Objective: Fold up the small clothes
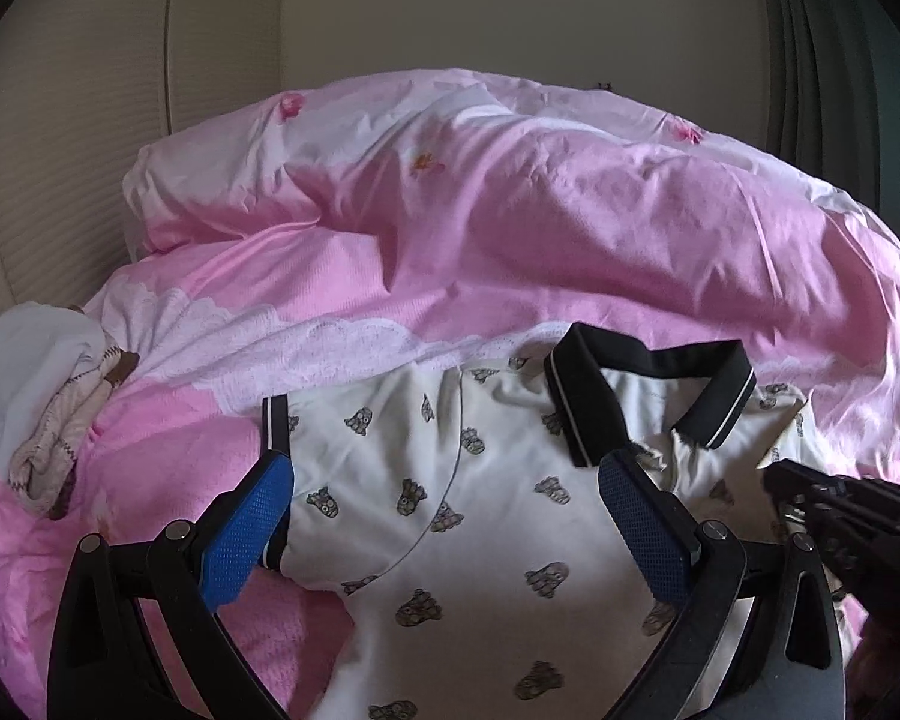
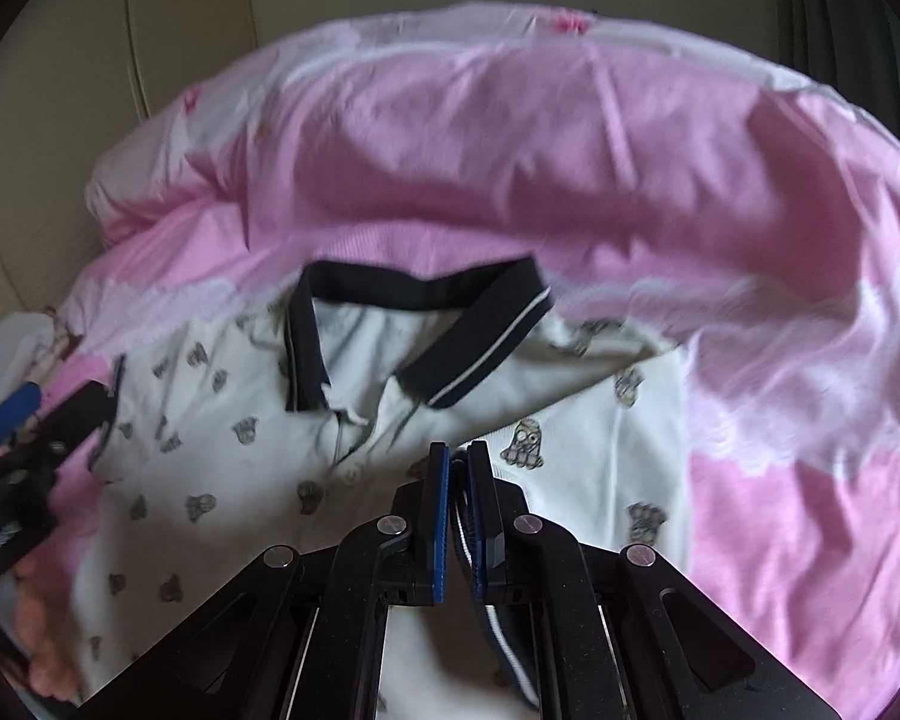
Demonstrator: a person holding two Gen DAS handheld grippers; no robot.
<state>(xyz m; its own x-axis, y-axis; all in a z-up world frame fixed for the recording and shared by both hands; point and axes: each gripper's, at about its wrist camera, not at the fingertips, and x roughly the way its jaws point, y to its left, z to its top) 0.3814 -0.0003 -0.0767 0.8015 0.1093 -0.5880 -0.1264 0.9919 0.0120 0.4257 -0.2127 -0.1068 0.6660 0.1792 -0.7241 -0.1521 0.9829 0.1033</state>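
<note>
A: Shirt [image 2: 222, 468]: any label?
B: None I can read. It lies on the pink quilt [image 2: 570, 180]. My right gripper [image 2: 457, 468] pinches its sleeve; left gripper [image 1: 444, 474] gapes, empty.

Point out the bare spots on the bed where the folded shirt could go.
Free: the flat pink sheet between the shirt and the small clothes pile at left. Also the sheet right of the shirt. Crowded: behind the collar, where the bunched duvet rises.
</note>
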